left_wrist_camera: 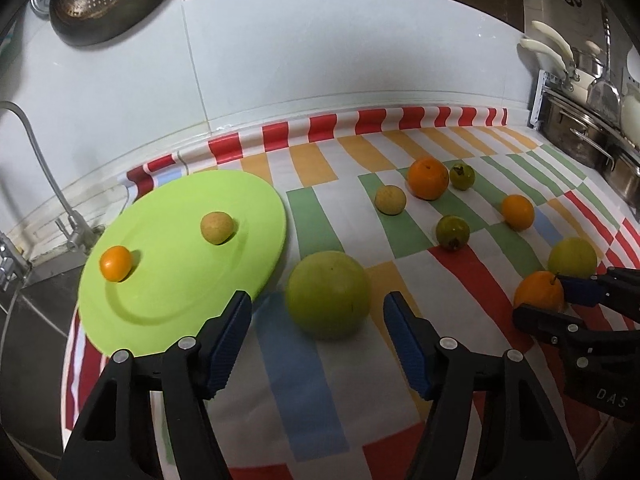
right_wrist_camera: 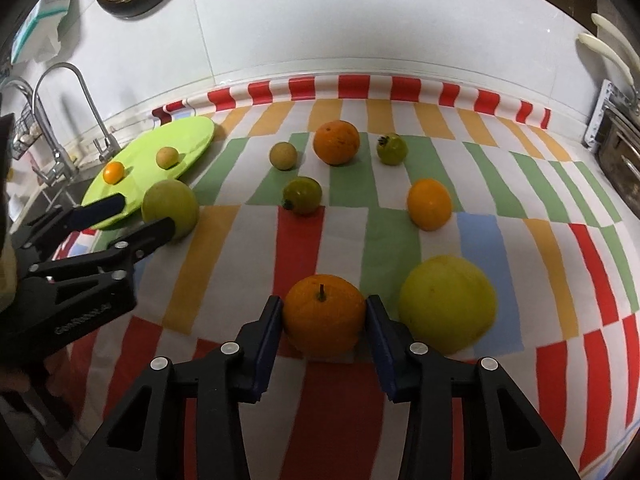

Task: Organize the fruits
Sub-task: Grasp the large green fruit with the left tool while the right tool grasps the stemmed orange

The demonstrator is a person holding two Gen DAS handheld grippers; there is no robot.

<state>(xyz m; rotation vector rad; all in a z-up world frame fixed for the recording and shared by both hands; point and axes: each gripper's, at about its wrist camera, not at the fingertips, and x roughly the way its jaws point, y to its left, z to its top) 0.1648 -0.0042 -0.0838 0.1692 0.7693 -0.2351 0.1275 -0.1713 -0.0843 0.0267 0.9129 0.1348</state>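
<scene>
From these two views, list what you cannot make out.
- Left wrist view: the right gripper hides the near side of the stemmed orange.
- Right wrist view: the left gripper covers part of the green apple and the plate rim.
- Both views: whether the stemmed orange is lifted off the cloth.

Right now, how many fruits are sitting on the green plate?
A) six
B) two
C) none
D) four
B: the green plate holds just a small orange fruit and a small tan fruit; every other fruit sits on the striped cloth.
</scene>
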